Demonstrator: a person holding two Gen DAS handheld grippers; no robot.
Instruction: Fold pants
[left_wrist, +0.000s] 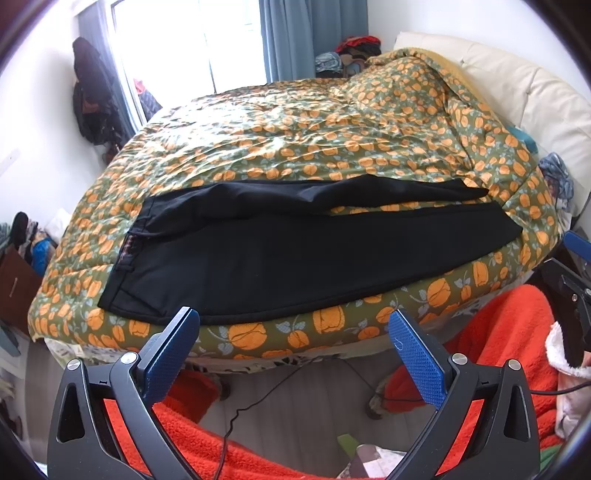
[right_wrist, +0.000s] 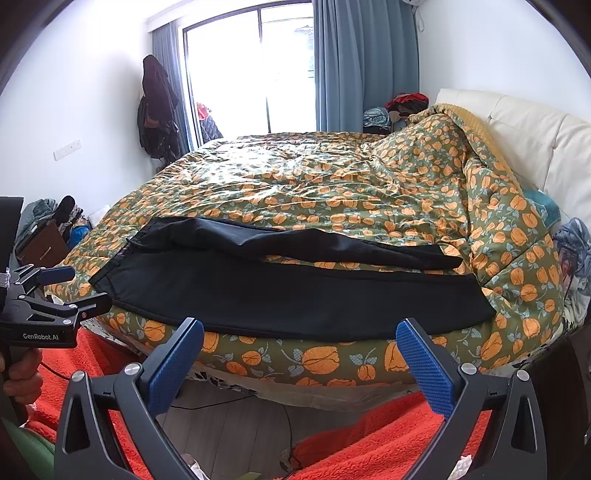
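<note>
Black pants (left_wrist: 295, 254) lie flat along the near edge of the bed, waistband to the left, legs running right; the far leg is rumpled. They also show in the right wrist view (right_wrist: 295, 291). My left gripper (left_wrist: 295, 325) is open and empty, held off the bed's near edge just below the pants' hem side. My right gripper (right_wrist: 299, 336) is open and empty, also in front of the bed edge below the pants. The left gripper shows at the left edge of the right wrist view (right_wrist: 70, 291).
The bed carries a green quilt with orange flowers (right_wrist: 332, 192), bunched at the right by a cream headboard (right_wrist: 524, 136). Red fleece fabric (left_wrist: 258, 454) and a black cable (left_wrist: 236, 417) lie below on the floor. Clothes pile at the left wall.
</note>
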